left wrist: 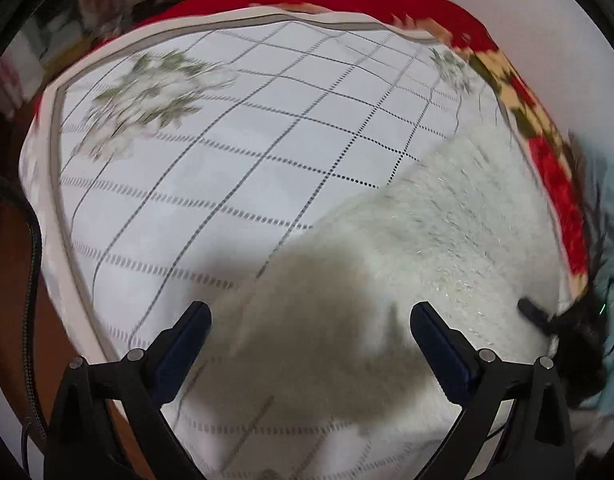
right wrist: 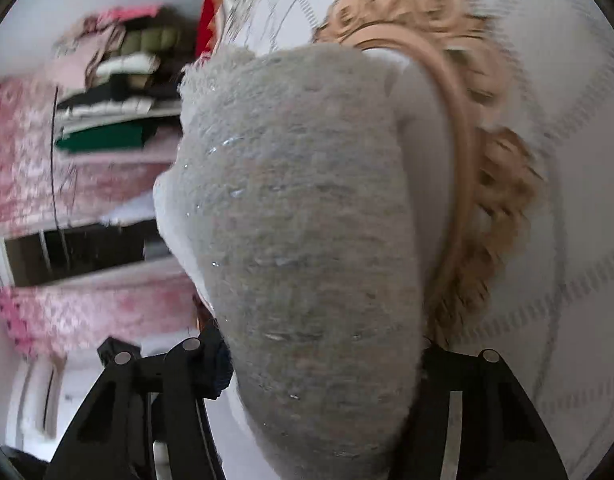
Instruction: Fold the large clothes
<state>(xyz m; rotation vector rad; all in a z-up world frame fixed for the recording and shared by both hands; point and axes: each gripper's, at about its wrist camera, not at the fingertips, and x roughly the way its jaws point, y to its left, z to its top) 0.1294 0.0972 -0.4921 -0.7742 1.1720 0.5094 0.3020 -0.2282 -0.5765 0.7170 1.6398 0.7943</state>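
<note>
The fuzzy white garment (left wrist: 439,232) is lying on the checked bed cover (left wrist: 227,168), filling the lower right of the left wrist view. In the right wrist view the same garment (right wrist: 299,216) is bulging in the centre of the frame, passing between the fingers of the right gripper (right wrist: 323,356). That gripper is standing about half closed around the fabric, but I cannot tell if its pads are really pressing it.

The left gripper (left wrist: 311,320) is hovering wide above the shadowed end of the garment and is holding nothing.

I am thinking the thick pile may be slipping out if the right grip is only loose. The left gripper may also be catching the bed cover together with the garment. The tan lace trim (right wrist: 479,152) may be snagging during the fold.
</note>
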